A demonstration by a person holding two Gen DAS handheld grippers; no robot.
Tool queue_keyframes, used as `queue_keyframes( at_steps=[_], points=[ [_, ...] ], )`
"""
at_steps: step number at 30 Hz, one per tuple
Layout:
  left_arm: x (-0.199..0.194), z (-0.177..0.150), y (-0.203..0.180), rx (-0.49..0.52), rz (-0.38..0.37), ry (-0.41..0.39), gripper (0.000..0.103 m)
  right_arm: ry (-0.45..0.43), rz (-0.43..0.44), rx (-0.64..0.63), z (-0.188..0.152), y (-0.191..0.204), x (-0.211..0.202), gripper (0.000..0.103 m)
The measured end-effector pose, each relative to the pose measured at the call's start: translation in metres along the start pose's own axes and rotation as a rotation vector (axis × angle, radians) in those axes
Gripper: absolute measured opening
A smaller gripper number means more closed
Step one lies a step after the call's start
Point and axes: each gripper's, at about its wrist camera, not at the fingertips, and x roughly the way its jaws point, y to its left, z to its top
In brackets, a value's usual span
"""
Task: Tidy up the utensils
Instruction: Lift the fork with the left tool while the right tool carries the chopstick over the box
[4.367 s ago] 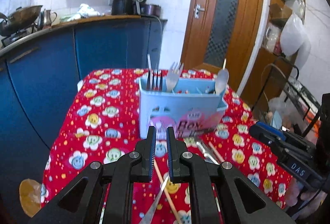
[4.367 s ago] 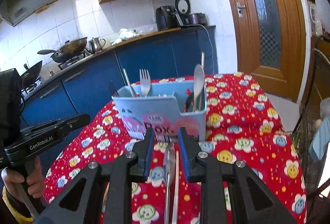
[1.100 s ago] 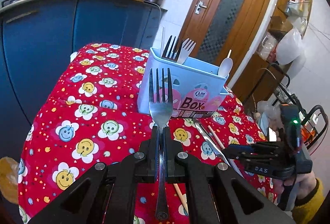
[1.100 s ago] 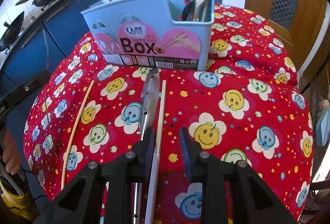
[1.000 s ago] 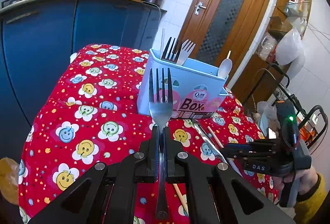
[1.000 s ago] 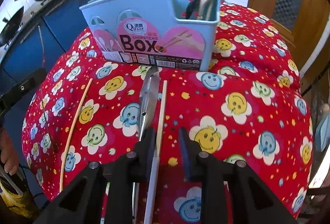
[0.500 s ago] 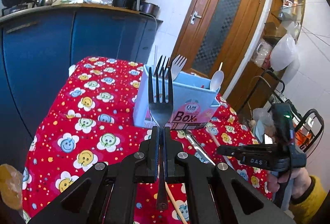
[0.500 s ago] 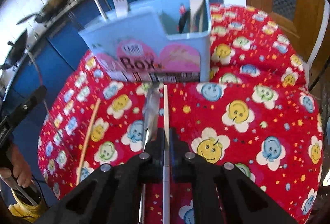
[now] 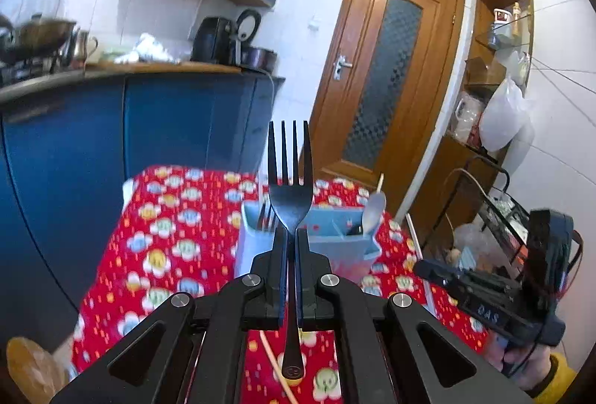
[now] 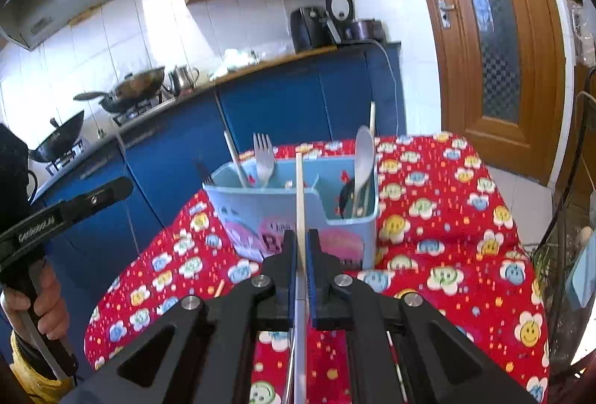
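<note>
My left gripper (image 9: 289, 236) is shut on a metal fork (image 9: 289, 188), tines pointing up, lifted above the table in front of the light blue utensil box (image 9: 335, 244). My right gripper (image 10: 301, 236) is shut on a pale chopstick (image 10: 299, 195), raised and pointing up in front of the box (image 10: 268, 214). The box holds forks (image 10: 263, 158), a spoon (image 10: 363, 158) and chopsticks. A second chopstick (image 9: 273, 363) lies on the red tablecloth under my left gripper. The right gripper also shows in the left wrist view (image 9: 432, 268).
The table with a red smiley-flower cloth (image 10: 447, 218) stands beside blue kitchen cabinets (image 9: 167, 128). A wooden door (image 9: 387, 80) is behind. A wire rack (image 9: 495, 199) stands at the table's right. A table knife (image 10: 290, 366) lies under my right gripper.
My left gripper has lifted the fork higher above the table. My right gripper closed on the chopstick and has raised it off the cloth, leaving the knife.
</note>
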Motion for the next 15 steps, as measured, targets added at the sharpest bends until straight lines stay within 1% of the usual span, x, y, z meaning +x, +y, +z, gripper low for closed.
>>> queue_keyframes(
  at_steps=[5, 10, 15],
  points=[
    [0.007, 0.029, -0.007, 0.01, 0.015, -0.053, 0.003, -0.046, 0.012, 0.014, 0.007, -0.002, 0.0, 0.006],
    [0.02, 0.057, -0.011, -0.003, 0.027, -0.104, 0.003, -0.077, 0.011, 0.024, 0.016, -0.006, 0.004, 0.006],
    [0.039, 0.07, -0.021, 0.007, 0.043, -0.146, 0.003, -0.111, 0.01, 0.03, 0.026, -0.011, 0.011, 0.006]
  ],
)
